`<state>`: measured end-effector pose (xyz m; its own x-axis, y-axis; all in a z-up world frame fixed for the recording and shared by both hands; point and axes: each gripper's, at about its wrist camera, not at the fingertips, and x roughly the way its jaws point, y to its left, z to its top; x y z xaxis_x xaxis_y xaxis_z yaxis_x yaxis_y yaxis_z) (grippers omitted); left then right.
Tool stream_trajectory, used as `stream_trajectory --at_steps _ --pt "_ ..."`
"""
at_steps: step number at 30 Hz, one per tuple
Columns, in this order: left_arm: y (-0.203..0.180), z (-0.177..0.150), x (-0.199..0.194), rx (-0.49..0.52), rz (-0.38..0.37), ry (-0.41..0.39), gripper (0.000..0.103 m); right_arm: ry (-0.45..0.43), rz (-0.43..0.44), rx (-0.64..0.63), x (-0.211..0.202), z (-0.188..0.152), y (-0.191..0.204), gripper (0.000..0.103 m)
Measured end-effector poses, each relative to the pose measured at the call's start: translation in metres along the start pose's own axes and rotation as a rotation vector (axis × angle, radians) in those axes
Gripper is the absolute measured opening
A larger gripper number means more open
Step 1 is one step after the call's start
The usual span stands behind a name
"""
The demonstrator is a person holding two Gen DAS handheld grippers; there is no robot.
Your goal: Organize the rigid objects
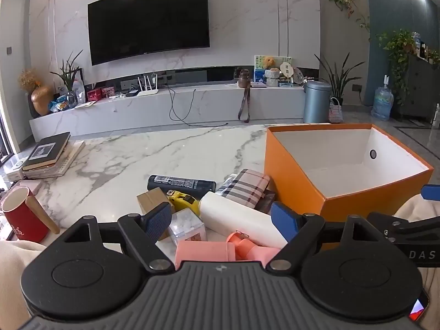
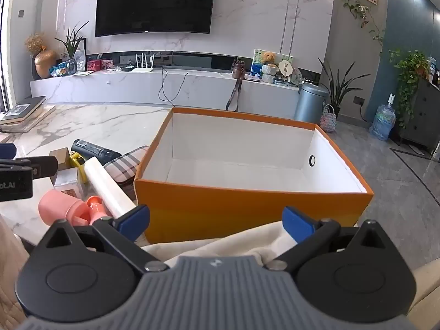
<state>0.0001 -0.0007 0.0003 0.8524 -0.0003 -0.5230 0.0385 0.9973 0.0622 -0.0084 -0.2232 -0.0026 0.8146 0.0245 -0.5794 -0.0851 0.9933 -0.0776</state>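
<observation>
The orange box (image 2: pixel 247 209) stood empty at twelve o'clock of the right tongs (image 2: pixel 216 221). The white bottle (image 1: pixel 239 220), at twelve o'clock between the spread, empty left tongs (image 1: pixel 221 220), was best gripped mid-body.

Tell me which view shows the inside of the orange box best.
The right wrist view: the orange box sits centred, its bare white floor and all four inner walls visible. The left wrist view catches the orange box off to the right, its near wall hiding much of the floor.
</observation>
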Motion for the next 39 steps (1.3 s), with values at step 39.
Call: stream_trajectory --at_steps 39 --pt "0.002 -0.003 -0.003 -0.012 -0.019 -0.008 0.094 0.003 0.001 0.013 -0.001 0.000 -0.002 0.101"
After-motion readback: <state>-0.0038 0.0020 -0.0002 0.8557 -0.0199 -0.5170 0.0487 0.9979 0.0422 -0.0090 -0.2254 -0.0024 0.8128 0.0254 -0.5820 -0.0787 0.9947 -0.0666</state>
